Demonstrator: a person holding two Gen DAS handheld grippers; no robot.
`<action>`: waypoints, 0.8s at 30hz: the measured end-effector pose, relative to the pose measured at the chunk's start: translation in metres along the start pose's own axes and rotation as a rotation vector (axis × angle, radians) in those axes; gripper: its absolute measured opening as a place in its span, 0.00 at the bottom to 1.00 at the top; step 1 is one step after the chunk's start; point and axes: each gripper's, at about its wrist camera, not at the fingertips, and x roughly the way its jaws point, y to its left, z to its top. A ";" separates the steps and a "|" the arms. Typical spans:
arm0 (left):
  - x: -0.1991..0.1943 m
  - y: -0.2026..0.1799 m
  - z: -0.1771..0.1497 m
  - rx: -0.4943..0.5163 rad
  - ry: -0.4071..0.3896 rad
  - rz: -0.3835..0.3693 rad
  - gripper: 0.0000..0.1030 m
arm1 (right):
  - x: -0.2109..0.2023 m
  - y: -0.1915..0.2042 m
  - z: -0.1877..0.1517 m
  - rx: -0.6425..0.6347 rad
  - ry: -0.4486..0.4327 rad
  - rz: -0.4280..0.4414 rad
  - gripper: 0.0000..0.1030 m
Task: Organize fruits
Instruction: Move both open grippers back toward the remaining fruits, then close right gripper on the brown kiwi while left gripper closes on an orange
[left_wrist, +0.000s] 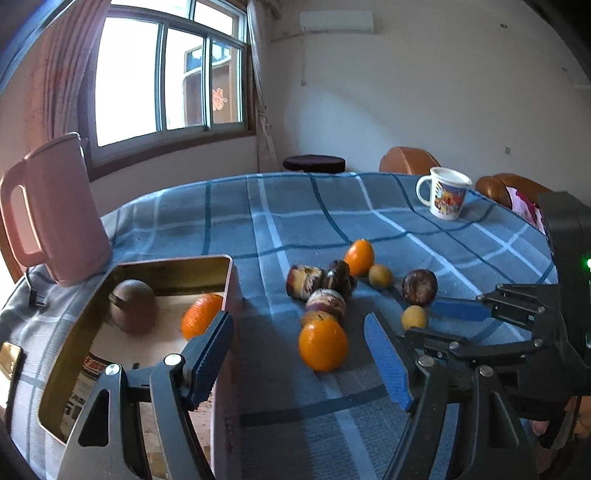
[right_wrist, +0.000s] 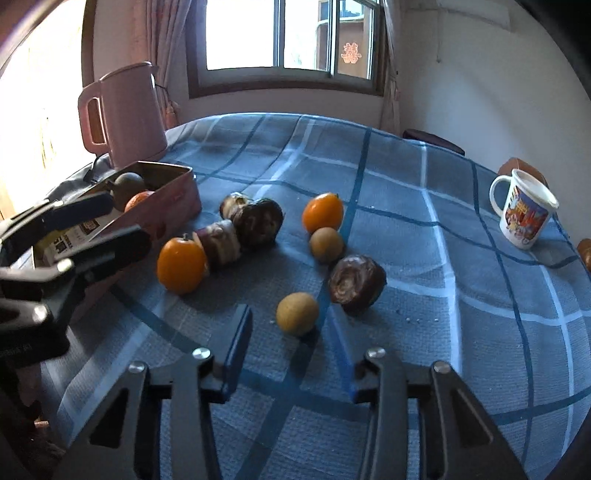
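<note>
Loose fruit lies on the blue checked cloth: two oranges (left_wrist: 323, 343) (right_wrist: 322, 216), several dark mottled fruits (left_wrist: 419, 286) (right_wrist: 258, 221) and two small yellow-brown ones. My right gripper (right_wrist: 291, 314) (left_wrist: 419, 320) is low over the cloth. The nearer small fruit (right_wrist: 297, 314) sits between its fingertips, with a gap on each side. The left gripper (left_wrist: 295, 317) (right_wrist: 129, 219) is open and empty, one finger over the near wall of the pink tin box (left_wrist: 173, 260) (right_wrist: 173, 199). Inside the box are a brown fruit (left_wrist: 133, 310) and an orange (left_wrist: 201, 314).
A pink kettle (left_wrist: 55, 214) (right_wrist: 129, 114) stands behind the box with its cord on the cloth. A printed white mug (left_wrist: 445, 194) (right_wrist: 524, 212) stands at the far right. Brown chairs (left_wrist: 408, 160) and a dark stool (left_wrist: 314, 163) are beyond the table edge.
</note>
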 end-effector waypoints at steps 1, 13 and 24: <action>0.001 -0.001 -0.001 0.004 0.004 -0.004 0.72 | 0.002 0.000 0.001 0.001 0.010 0.006 0.42; 0.030 -0.020 -0.001 0.066 0.158 -0.102 0.70 | 0.015 -0.011 0.011 0.012 0.068 0.031 0.27; 0.057 -0.027 0.006 0.139 0.240 -0.020 0.45 | 0.013 -0.015 0.012 0.030 0.049 0.065 0.27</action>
